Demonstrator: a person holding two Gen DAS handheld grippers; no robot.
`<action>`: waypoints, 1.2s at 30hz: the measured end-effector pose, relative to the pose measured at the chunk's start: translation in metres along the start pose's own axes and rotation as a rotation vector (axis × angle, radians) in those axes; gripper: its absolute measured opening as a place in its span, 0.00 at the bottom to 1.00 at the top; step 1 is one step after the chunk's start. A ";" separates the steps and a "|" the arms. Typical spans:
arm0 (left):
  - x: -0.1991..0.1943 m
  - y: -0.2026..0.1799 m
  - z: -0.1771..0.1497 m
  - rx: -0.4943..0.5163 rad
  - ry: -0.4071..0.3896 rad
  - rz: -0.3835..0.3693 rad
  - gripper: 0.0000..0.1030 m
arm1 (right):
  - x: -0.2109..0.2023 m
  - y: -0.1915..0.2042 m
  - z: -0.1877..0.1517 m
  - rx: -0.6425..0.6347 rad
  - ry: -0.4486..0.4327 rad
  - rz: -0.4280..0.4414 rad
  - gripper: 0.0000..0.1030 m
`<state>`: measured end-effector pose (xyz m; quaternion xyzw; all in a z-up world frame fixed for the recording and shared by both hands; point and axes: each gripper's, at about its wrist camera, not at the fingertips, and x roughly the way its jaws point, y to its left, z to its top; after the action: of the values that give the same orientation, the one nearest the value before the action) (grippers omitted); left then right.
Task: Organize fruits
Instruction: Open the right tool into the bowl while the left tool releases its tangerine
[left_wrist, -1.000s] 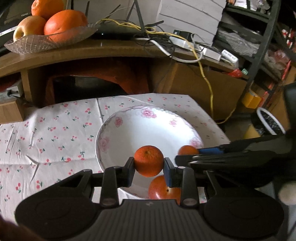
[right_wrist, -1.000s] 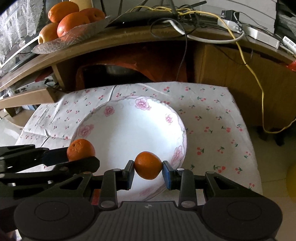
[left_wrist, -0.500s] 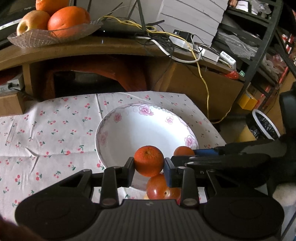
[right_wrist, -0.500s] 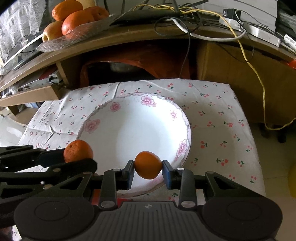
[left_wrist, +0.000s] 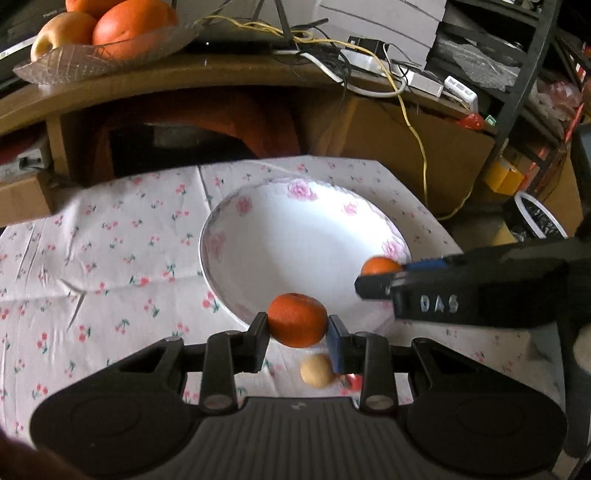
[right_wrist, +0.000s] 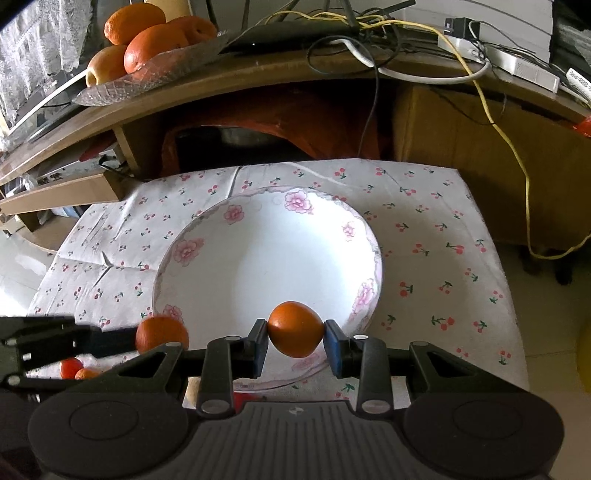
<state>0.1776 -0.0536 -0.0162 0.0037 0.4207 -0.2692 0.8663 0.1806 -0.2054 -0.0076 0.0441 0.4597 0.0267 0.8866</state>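
My left gripper (left_wrist: 297, 331) is shut on an orange mandarin (left_wrist: 297, 319), held above the near rim of a white plate with pink flowers (left_wrist: 258, 206). My right gripper (right_wrist: 295, 341) is shut on a second mandarin (right_wrist: 294, 328), held above the plate's near rim (right_wrist: 184, 251). Each gripper shows in the other's view: the right one (left_wrist: 384, 284) with its mandarin (left_wrist: 380, 266) at the plate's right edge, the left one's mandarin (right_wrist: 161, 333) at lower left.
The plate sits on a cherry-print cloth (left_wrist: 110, 251). A pale round fruit (left_wrist: 317, 370) lies below my left gripper; small red and orange fruits (right_wrist: 74, 368) lie at lower left. A glass dish of oranges and an apple (right_wrist: 147, 51) stands on the wooden shelf behind, among cables.
Both grippers have drawn back and up from the plate, each still holding its mandarin. More of the cloth and the fruits near the front now show.
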 end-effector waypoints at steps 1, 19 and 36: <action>0.002 0.000 0.002 -0.002 -0.006 0.007 0.37 | 0.002 0.001 0.000 -0.005 0.000 -0.005 0.31; 0.019 -0.017 0.004 0.115 -0.004 0.106 0.38 | 0.001 0.008 0.001 -0.089 -0.120 -0.073 0.70; 0.007 -0.025 0.004 0.142 -0.026 0.140 0.39 | -0.016 0.004 -0.003 -0.082 -0.150 -0.074 0.69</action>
<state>0.1724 -0.0790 -0.0136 0.0911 0.3878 -0.2374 0.8860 0.1689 -0.2021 0.0039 -0.0073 0.3921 0.0093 0.9199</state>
